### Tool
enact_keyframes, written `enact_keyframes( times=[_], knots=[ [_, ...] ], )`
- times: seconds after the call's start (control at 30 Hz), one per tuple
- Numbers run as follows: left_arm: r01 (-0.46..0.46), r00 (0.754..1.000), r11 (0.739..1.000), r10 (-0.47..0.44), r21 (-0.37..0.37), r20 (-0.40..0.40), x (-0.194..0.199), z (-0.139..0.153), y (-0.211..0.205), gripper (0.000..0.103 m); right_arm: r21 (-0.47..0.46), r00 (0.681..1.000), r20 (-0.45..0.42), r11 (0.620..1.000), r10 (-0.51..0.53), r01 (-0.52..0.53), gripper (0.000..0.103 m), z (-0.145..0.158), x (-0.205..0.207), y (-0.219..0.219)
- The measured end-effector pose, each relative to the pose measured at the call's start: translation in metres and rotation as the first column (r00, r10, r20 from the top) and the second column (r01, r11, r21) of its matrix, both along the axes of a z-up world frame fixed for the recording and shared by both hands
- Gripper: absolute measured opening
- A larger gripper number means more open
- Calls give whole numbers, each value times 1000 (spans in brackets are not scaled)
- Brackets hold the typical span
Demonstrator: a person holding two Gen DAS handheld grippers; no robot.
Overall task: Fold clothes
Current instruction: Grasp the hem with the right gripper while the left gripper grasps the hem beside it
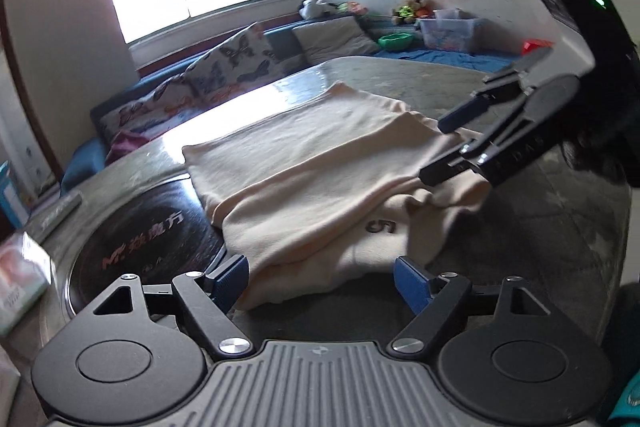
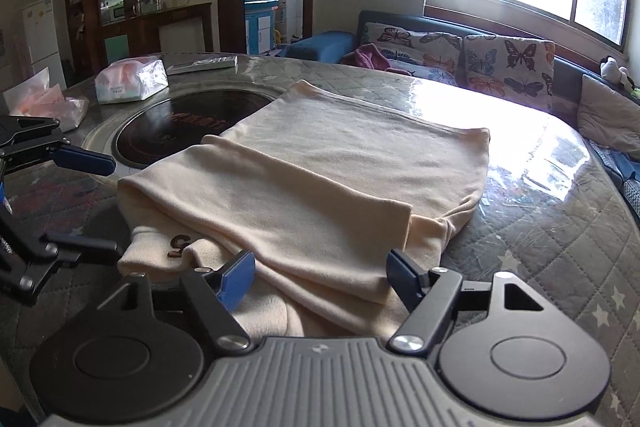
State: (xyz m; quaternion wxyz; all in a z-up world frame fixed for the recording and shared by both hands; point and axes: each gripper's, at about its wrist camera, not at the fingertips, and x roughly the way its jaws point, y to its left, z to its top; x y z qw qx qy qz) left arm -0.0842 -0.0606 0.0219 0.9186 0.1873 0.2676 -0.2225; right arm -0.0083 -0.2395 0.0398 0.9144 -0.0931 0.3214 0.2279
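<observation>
Cream garment (image 2: 320, 183) lies part-folded on the counter (image 2: 560, 251), near edge btwn our right tongs (image 2: 320, 279), far edge toward the window. Both pairs stand apart, nothing pinched; the cloth sits under and btwn the right fingers w/o being pressed. Risk, we judge: top flap is loose, so a brush from the left tongs (image 2: 96, 203) at the near-left corner w/ the printed mark could drag it askew; glossy counter may let the stack slide. Both tongs angle down at the cloth.
</observation>
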Motion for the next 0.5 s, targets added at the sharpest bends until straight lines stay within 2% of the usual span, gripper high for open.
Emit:
enact_keyframes(
  times=[0.03,0.33,0.5],
  knots=[
    [17,1000,1000,-17,12,9,-1,-1,-2,82,-3,1000,0,1000,0,0,82,1,-1,0],
    [106,991,989,-114,101,74,1,-15,-26,81,-13,1000,2,1000,-22,22,85,5,-4,-6],
    [127,987,986,-137,110,89,4,-18,-28,69,-26,999,6,999,-39,39,91,6,-7,-11]
  ],
)
